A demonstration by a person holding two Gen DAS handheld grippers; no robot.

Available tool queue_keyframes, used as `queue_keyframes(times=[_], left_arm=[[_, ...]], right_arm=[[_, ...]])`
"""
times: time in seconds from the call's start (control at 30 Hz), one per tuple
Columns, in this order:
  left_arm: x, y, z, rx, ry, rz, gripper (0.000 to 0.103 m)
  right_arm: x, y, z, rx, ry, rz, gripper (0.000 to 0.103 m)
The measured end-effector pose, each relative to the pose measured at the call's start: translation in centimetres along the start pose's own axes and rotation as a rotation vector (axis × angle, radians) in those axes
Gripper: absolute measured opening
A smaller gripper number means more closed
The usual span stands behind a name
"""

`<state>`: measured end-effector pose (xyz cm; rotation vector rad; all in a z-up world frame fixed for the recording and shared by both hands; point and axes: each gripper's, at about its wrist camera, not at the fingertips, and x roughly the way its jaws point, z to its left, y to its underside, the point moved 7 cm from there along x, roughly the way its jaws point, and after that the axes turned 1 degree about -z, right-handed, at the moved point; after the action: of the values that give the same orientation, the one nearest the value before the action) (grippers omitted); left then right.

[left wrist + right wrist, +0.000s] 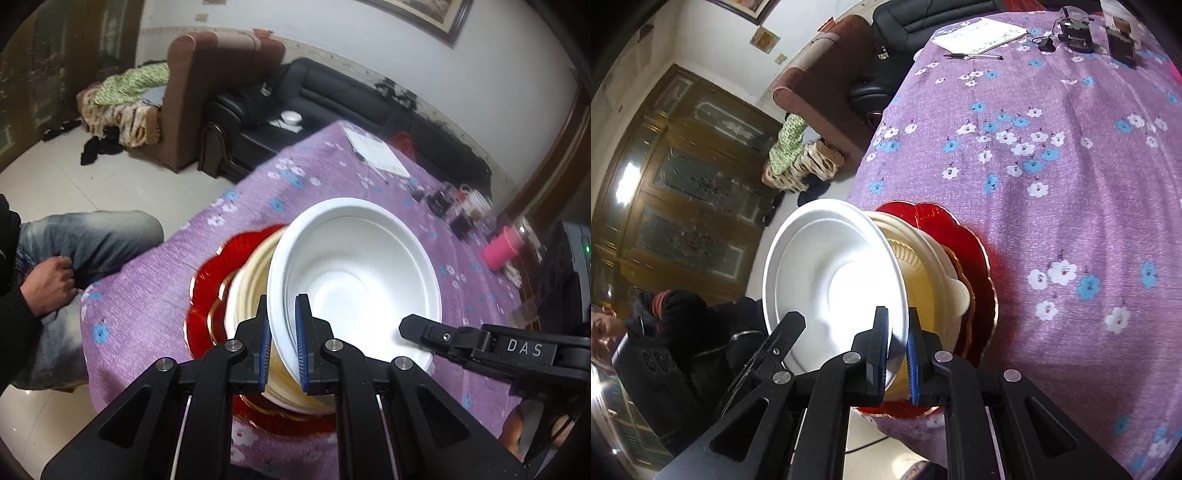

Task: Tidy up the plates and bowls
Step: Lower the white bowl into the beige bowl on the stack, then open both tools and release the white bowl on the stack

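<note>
A: What's the biggest thing here?

B: The desk (1052,206), under a purple cloth printed with white and blue flowers. Near its edge lies a scalloped red plastic plate with a gold rim (207,280), flat on the cloth.

A: And on top of that?

B: A cream ribbed bowl with a white rim (923,269) sits on the red plate, and a white foam bowl (354,273) is nested in or just above it. The white one is tilted; I cannot tell whether it is fully seated.

A: Who has hold of it?

B: Both. The left gripper (282,343) has its jaws narrowed onto the near rim of the white foam bowl, blue pads either side of the wall. The right gripper (895,350) pinches the rim at a different point, jaws narrow too, one pad inside and one outside. In the left view the right one comes in from the right side, so the two grips sit apart along the rim.

A: So what does the next move hinge on?

B: The bowl lies straight ahead of both sets of jaws, its opening facing them, the stack directly beneath. My guess is that it has to be levelled over the cream bowl; neither hand is clearly nearer. Foam is soft, so a hard squeeze may dent it.
</note>
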<state>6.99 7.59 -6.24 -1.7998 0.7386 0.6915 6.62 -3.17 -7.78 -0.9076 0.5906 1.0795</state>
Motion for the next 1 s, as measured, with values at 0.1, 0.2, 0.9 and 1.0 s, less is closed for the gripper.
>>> queue_keyframes(times=[0.1, 0.2, 0.9, 1.0], left_arm=[[0.1, 0.7, -0.4, 0.016, 0.017, 0.05, 0.01], [0.3, 1.1, -0.4, 0.021, 0.009, 0.076, 0.011], [1.2, 1.2, 0.1, 0.084, -0.088, 0.177, 0.017], [0.9, 1.2, -0.1, 0.116, -0.121, 0.172, 0.017]], right_arm=[[-0.6, 0.3, -0.3, -0.012, 0.03, 0.029, 0.01], [-0.6, 0.4, -0.8, -0.003, 0.031, 0.061, 0.01], [0.6, -1.1, -0.2, -0.016, 0.025, 0.039, 0.013], [0.5, -1.5, 0.0, -0.029, 0.028, 0.017, 0.014]])
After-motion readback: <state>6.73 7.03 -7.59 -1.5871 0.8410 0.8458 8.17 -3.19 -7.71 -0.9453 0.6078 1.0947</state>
